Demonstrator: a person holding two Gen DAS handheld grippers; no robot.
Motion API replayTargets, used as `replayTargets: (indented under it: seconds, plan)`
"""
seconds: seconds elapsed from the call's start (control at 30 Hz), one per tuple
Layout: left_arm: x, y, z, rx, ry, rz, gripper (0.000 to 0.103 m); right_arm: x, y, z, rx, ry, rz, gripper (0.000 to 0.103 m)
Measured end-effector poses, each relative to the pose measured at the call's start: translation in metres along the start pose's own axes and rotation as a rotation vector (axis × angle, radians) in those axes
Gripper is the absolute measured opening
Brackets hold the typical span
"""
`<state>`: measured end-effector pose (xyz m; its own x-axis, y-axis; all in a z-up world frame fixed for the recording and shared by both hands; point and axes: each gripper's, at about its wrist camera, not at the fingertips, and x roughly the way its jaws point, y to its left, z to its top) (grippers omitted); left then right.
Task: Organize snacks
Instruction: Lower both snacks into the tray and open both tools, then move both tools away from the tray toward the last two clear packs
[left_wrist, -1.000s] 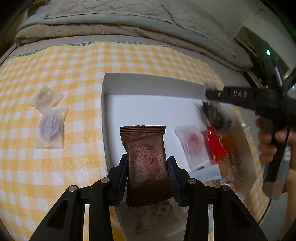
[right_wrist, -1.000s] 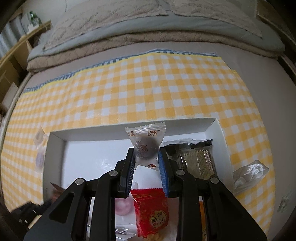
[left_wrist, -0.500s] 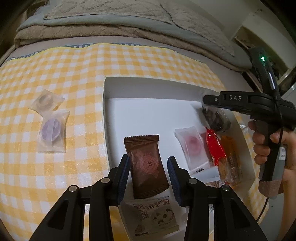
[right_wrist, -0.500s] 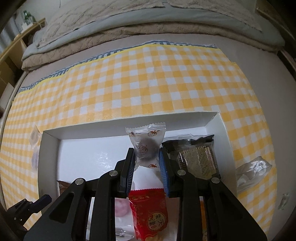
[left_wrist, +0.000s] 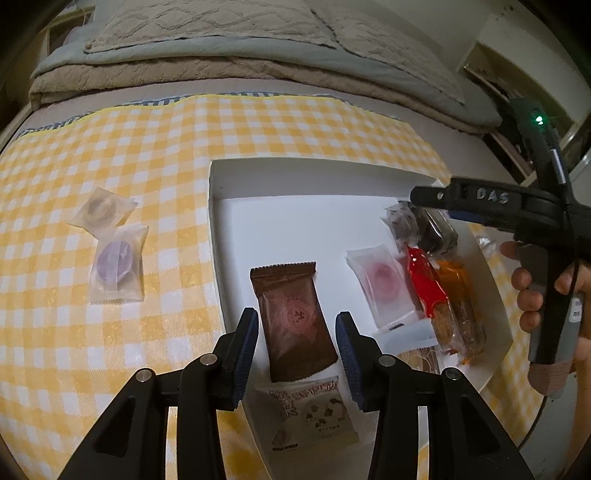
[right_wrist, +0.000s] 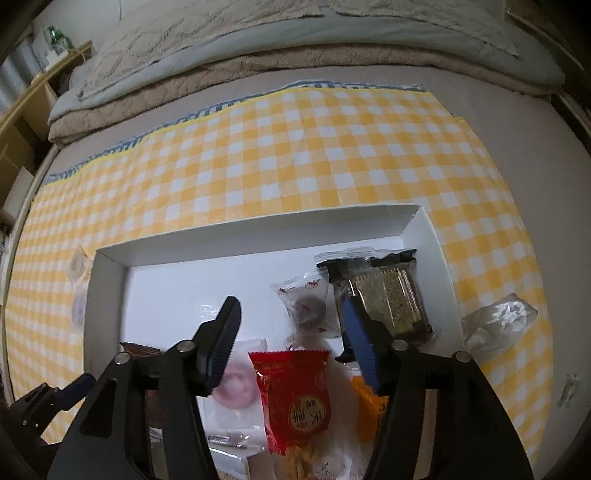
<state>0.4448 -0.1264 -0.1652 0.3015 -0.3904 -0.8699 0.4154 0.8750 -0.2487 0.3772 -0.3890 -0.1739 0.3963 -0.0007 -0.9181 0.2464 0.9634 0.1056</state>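
Observation:
A white shallow box (left_wrist: 216, 229) (right_wrist: 107, 280) lies on the yellow checked cloth. My left gripper (left_wrist: 295, 332) is open, its jaws either side of a brown snack packet (left_wrist: 295, 317) that lies flat in the box. My right gripper (right_wrist: 291, 325) is open above the box; a clear packet with a dark sweet (right_wrist: 306, 306) (left_wrist: 400, 221) lies loose between and beyond its jaws. In the box also lie a red packet (right_wrist: 295, 398), a pink-centred clear packet (left_wrist: 382, 277), a dark cracker pack (right_wrist: 388, 295) and an orange pack (left_wrist: 458, 295).
Two clear packets lie on the cloth left of the box: a purple one (left_wrist: 116, 260) and a pale one (left_wrist: 101, 208). A crumpled clear wrapper (right_wrist: 495, 321) lies right of the box. A cookie packet (left_wrist: 310, 413) lies at the box's near edge. Folded blankets (left_wrist: 221, 44) lie beyond.
Both grippers opened. The left one let the brown packet down flat into the box. The right one released the dark-sweet packet, which now lies in the box beside the cracker pack.

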Motion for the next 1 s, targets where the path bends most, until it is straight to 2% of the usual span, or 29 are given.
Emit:
replayTargets:
  seconds: [0.07, 0.17, 0.23, 0.33, 0.4, 0.8, 1.0]
  plan:
    - [-0.002, -0.001, -0.001, 0.006, 0.000, 0.003, 0.049, -0.005, -0.002, -0.001, 0.007, -0.006, 0.007, 0.086]
    - [-0.007, -0.002, -0.003, 0.013, 0.001, 0.001, 0.059, -0.011, -0.003, -0.004, 0.003, -0.015, -0.009, 0.092]
    - [-0.011, -0.003, -0.004, 0.017, -0.006, 0.006, 0.076, -0.014, -0.006, -0.004, 0.012, -0.018, -0.011, 0.103]
    - [-0.018, -0.005, -0.006, 0.027, -0.012, 0.003, 0.094, -0.021, -0.011, -0.007, 0.037, -0.028, -0.012, 0.103]
    - [-0.022, -0.006, -0.007, 0.032, -0.018, 0.004, 0.102, -0.026, -0.011, -0.008, 0.033, -0.038, -0.021, 0.103]
    - [-0.052, 0.001, -0.008, 0.050, -0.060, 0.013, 0.103, -0.066, -0.013, -0.018, 0.017, -0.114, -0.019, 0.103]
    - [-0.073, 0.012, 0.001, 0.053, -0.101, 0.024, 0.103, -0.089, -0.012, -0.022, 0.034, -0.178, 0.001, 0.103]
